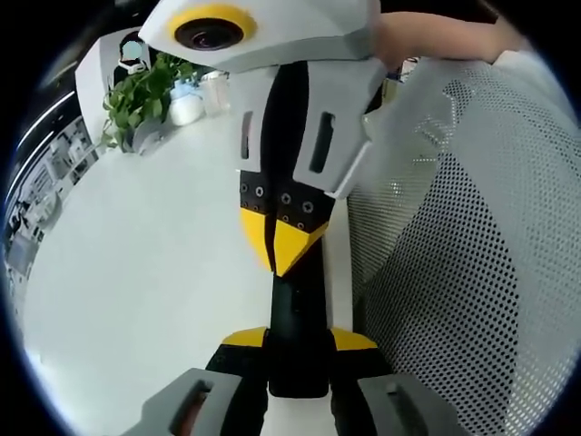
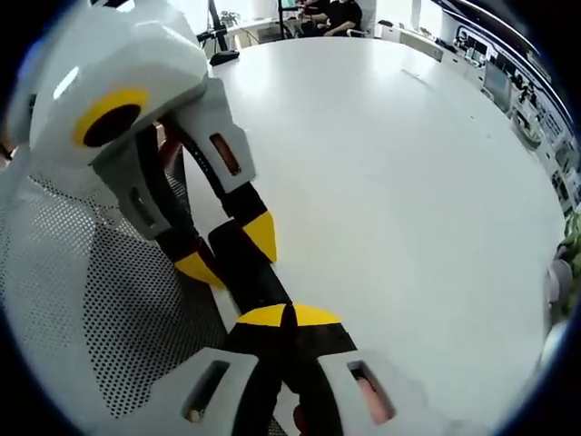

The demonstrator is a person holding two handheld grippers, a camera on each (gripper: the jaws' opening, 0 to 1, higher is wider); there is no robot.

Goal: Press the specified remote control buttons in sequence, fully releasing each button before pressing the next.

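Note:
A slim black remote control (image 1: 298, 313) is held over the edge of a white table, with my left gripper (image 1: 298, 343) shut on its near end between the yellow tips. My right gripper (image 1: 277, 247) comes down from the top of the left gripper view, its yellow tips shut together and resting on the remote's far part. In the right gripper view the same remote (image 2: 257, 280) runs up from my right gripper (image 2: 287, 316), whose closed tips touch its top face. Beyond it, the left gripper (image 2: 231, 252) clamps the remote's sides. The buttons are hidden.
The white table (image 1: 145, 272) spreads to the left. A grey mesh chair back (image 1: 454, 272) stands close beside the remote. A potted plant (image 1: 136, 100) and a white bottle (image 1: 186, 107) sit at the table's far edge. A person (image 2: 340, 14) sits at the far side.

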